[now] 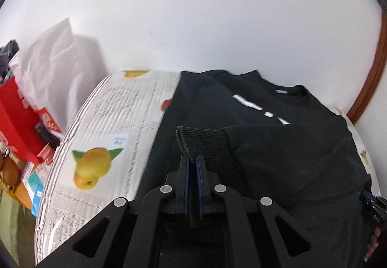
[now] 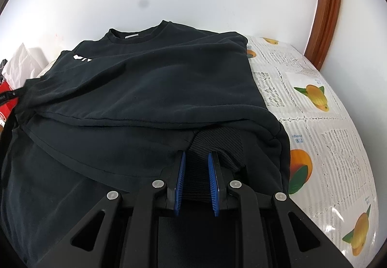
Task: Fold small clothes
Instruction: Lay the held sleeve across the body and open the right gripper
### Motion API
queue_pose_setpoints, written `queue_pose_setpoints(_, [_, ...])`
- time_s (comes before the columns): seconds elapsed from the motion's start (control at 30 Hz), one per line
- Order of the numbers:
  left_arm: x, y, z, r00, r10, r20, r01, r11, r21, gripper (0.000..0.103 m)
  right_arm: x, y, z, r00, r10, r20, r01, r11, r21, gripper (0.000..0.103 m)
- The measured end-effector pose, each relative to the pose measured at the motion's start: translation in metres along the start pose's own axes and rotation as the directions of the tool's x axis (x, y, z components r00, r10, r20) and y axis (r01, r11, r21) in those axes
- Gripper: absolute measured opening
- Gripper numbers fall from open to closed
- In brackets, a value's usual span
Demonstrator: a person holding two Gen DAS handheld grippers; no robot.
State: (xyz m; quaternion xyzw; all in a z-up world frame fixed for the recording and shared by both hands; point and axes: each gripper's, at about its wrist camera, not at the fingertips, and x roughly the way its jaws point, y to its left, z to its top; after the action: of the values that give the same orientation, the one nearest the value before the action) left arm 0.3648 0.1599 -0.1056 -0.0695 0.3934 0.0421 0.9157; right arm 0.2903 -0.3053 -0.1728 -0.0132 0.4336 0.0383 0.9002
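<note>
The soft, floppy black sweatshirt (image 2: pixel 150 88) is lying on the fruit-print worktop (image 2: pixel 321 137), its thick ribbed cuffs looking the surest holds: the left hand-held gripper (image 1: pixel 193 171) is pinching one cuff (image 1: pixel 205 142), while the right hand-held gripper (image 2: pixel 197 171) is standing parted around the other cuff (image 2: pixel 217 147).

The right gripper (image 2: pixel 196 159) at lower centre has its blue fingers (image 2: pixel 181 180) parted around a ribbed cuff (image 2: pixel 217 144) of the black sweatshirt (image 2: pixel 150 79); the fruit-printed worktop (image 2: pixel 326 122) fills the right.
</note>
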Motion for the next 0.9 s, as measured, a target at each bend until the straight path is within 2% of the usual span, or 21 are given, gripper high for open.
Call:
queue_pose_setpoints(0.13, [0.015, 0.008, -0.011, 0.997, -0.005, -0.080, 0.003, 1.000, -0.021, 0.007, -0.007, -0.006, 0.006, 0.999, 0.024, -0.031, -0.023, 0.999, 0.022, 0.019])
queue_pose_setpoints(0.23, [0.018, 0.006, -0.015, 0.995, 0.003, -0.098, -0.005, 1.000, -0.016, 0.007, -0.025, -0.010, 0.011, 0.998, 0.067, 0.019, -0.068, 0.997, 0.042, 0.020])
queue_pose_setpoints(0.37, [0.012, 0.002, -0.020, 0.995, 0.024, -0.099, -0.023, 1.000, 0.012, 0.007, -0.029, -0.013, 0.017, 0.996, 0.063, 0.063, -0.067, 0.996, 0.056, 0.026])
queue_pose_setpoints(0.4, [0.010, 0.001, -0.021, 0.995, 0.033, -0.098, -0.032, 0.999, 0.017, 0.007, -0.023, -0.014, 0.018, 0.997, 0.050, 0.051, -0.053, 0.996, 0.065, 0.027])
queue_pose_setpoints(0.5, [-0.002, -0.001, -0.024, 0.996, 0.007, -0.085, -0.005, 1.000, 0.021, 0.009, 0.005, -0.017, 0.015, 0.996, -0.046, -0.078, 0.052, 0.996, 0.070, 0.027])
queue_pose_setpoints(0.67, [-0.025, -0.006, -0.032, 0.998, 0.009, -0.059, -0.007, 0.999, 0.039, 0.014, -0.021, -0.018, 0.010, 0.998, -0.047, -0.050, 0.051, 0.994, 0.094, 0.030])
queue_pose_setpoints(0.8, [-0.050, -0.008, -0.039, 0.999, -0.017, -0.040, 0.018, 0.999, 0.043, 0.018, -0.051, -0.020, -0.003, 0.991, -0.132, -0.005, 0.132, 0.989, 0.069, 0.031])
queue_pose_setpoints(0.9, [-0.071, -0.009, -0.047, 1.000, -0.004, -0.008, 0.004, 0.998, 0.055, 0.020, -0.071, -0.019, -0.014, 0.991, -0.136, 0.014, 0.135, 0.989, 0.052, 0.031])
